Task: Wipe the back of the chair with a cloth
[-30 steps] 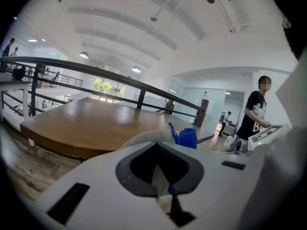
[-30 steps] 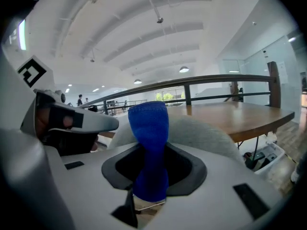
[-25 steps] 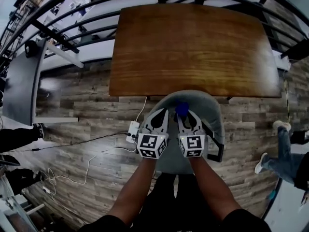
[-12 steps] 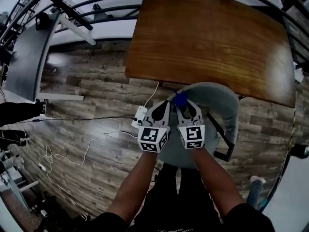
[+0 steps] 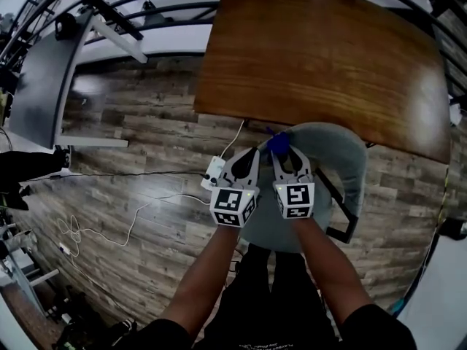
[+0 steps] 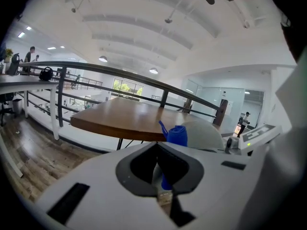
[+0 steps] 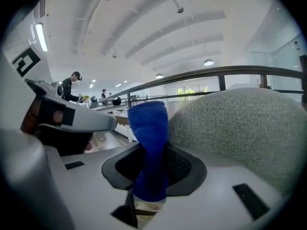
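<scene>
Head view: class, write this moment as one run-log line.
right gripper: shut on blue cloth | left gripper: shut, empty | cloth at top edge of chair back | wiping contact: cannot tell

we log this as an open-plan office on an upper level. evidence: a dark metal railing [image 7: 240, 70] runs along the edge, with 1 long wooden table [image 5: 321, 57] and a grey upholstered chair [image 5: 336, 159] on wood plank floor [image 5: 131, 144]. a power strip [image 5: 214, 173] and loose cables [image 5: 109, 235] lie on the floor. white ribbed ceiling with round lights [image 6: 102, 59], glass partitions [image 6: 230, 99], people [image 7: 73, 85] far off among desks.
</scene>
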A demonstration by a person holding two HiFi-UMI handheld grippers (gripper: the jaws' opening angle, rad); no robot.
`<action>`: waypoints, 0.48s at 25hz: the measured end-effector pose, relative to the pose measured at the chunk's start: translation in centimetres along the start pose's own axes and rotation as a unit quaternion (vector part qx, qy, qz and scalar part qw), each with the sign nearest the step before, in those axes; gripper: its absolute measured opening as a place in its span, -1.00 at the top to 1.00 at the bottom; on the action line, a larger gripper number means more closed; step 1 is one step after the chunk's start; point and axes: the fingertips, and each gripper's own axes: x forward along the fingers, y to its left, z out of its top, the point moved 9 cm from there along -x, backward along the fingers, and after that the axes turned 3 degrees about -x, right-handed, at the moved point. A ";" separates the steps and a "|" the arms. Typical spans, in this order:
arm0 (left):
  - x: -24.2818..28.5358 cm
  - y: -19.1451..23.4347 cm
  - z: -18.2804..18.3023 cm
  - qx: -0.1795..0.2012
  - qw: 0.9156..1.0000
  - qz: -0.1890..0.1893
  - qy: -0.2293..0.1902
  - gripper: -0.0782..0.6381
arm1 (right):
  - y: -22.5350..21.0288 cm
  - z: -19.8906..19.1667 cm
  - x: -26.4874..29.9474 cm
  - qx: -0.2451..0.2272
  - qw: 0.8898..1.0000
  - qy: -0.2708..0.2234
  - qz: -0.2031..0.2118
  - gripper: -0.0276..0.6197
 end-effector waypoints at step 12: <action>1.8 -2.4 -0.7 0.014 0.999 -0.035 0.019 0.79 | -4.3 -1.5 -1.9 0.032 0.998 -0.013 -0.059 0.55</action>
